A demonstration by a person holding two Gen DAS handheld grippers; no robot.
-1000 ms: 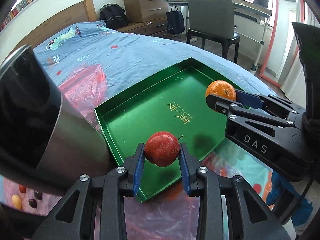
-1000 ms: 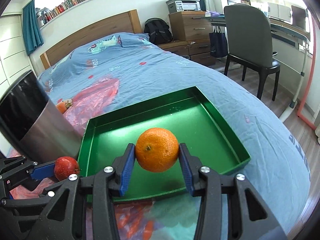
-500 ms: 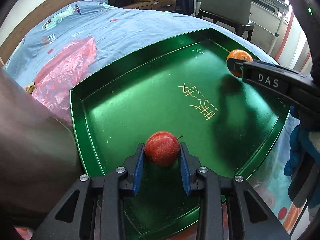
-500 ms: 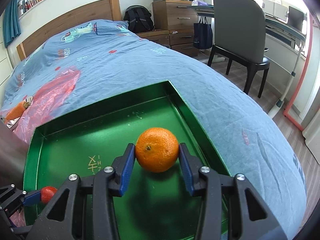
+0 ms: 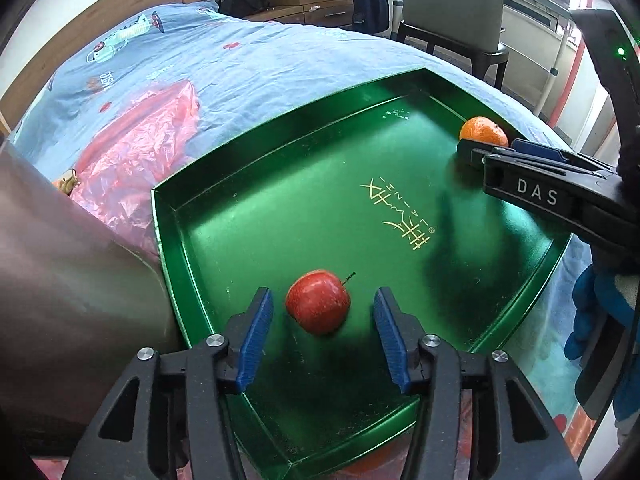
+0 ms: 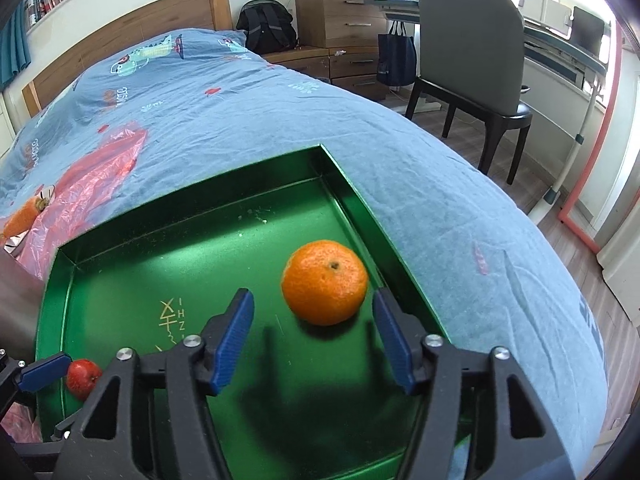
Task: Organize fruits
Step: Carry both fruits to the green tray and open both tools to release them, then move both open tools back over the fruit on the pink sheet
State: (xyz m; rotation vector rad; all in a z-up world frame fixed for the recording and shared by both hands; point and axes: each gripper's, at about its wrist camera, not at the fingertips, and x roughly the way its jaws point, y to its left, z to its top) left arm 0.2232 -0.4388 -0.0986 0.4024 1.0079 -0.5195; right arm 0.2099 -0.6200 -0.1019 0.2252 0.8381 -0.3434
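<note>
A red apple (image 5: 318, 301) lies on the floor of the green tray (image 5: 280, 216), near its left wall. My left gripper (image 5: 322, 330) is open around it, pads apart from the fruit. An orange mandarin (image 6: 325, 282) lies in the tray (image 6: 200, 256) by its right wall. My right gripper (image 6: 314, 338) is open around it, not touching. The apple also shows in the right wrist view (image 6: 83, 378), the mandarin in the left wrist view (image 5: 483, 132).
The tray sits on a blue bedspread (image 6: 240, 120). A pink plastic bag (image 5: 136, 152) with an orange fruit (image 6: 22, 216) lies to the left. A metal cylinder (image 5: 68, 280) stands close at the left. A chair (image 6: 472, 60) and desk are beyond the bed.
Both grippers lowered into the tray, then opened. The apple and the mandarin now rest on the tray floor, released.
</note>
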